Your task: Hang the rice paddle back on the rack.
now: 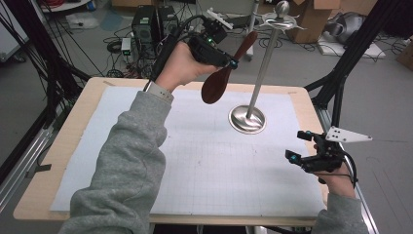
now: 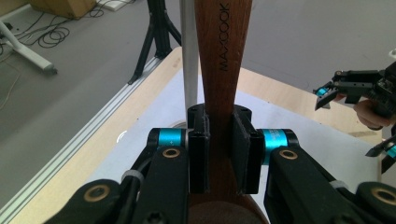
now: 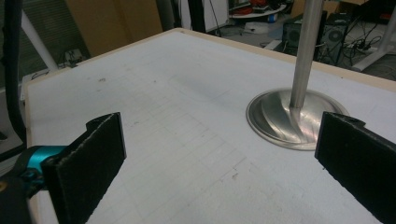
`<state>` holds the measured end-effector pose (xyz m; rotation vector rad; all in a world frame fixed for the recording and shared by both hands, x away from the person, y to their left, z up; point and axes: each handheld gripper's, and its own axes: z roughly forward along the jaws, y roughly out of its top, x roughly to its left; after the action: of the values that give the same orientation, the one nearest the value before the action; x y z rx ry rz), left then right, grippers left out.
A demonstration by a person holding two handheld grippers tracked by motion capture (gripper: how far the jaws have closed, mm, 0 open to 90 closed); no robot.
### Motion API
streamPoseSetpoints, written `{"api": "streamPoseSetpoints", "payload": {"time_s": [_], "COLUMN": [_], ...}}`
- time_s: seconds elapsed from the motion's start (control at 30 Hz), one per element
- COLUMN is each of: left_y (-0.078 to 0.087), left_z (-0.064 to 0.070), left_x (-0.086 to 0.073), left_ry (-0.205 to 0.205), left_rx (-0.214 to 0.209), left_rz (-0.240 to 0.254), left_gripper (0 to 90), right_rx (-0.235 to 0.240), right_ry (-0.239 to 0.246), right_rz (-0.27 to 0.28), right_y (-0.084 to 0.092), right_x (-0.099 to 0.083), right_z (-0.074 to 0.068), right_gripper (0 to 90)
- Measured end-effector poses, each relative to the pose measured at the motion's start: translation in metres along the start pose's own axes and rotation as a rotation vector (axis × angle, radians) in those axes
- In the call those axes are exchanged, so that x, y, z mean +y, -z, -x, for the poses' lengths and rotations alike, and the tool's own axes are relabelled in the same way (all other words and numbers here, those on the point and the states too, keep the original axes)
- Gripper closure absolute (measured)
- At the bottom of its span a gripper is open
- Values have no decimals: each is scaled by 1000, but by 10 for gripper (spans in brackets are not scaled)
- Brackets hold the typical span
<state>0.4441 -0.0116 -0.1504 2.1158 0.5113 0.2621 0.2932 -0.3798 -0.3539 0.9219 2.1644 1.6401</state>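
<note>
While left gripper (image 1: 233, 62) jaws clamp wooden spoon (image 1: 219, 80) mid-handle | stiff, light (smooth, may pivot) | right gripper (image 1: 300, 145) jaws open, empty

This is a lab or research workroom, not a home; the wooden counter (image 1: 63, 146) carries a white mat ruled with a faint grid (image 1: 209, 165), the sort laid down for measured trials; black metal struts (image 1: 350, 53) rise at both sides of it like the legs of a camera rig; on the grey floor beyond stand dark computer towers (image 1: 155, 24) amid loose tangles of cable (image 1: 117, 46); cardboard boxes (image 1: 316, 14) sit against the far edge; a person's hand holds a sensor-laden gripper (image 1: 233, 63) trailing its own cable, another mark of an experimental set-up.
</note>
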Motion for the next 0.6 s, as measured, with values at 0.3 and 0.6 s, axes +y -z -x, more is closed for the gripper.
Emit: {"api": "streamPoseSetpoints", "payload": {"time_s": [0.3, 0.6], "left_y": [11, 2], "left_z": [-9, -15], "left_x": [12, 15], "left_ry": [6, 15], "left_rx": [-19, -41], "left_rz": [27, 29], "left_gripper": [780, 780], "right_rx": [0, -7], "right_ry": [6, 12], "right_rz": [-10, -6], "right_y": [-3, -2], "right_x": [-1, -2], "right_z": [0, 1], "right_gripper": [4, 4]}}
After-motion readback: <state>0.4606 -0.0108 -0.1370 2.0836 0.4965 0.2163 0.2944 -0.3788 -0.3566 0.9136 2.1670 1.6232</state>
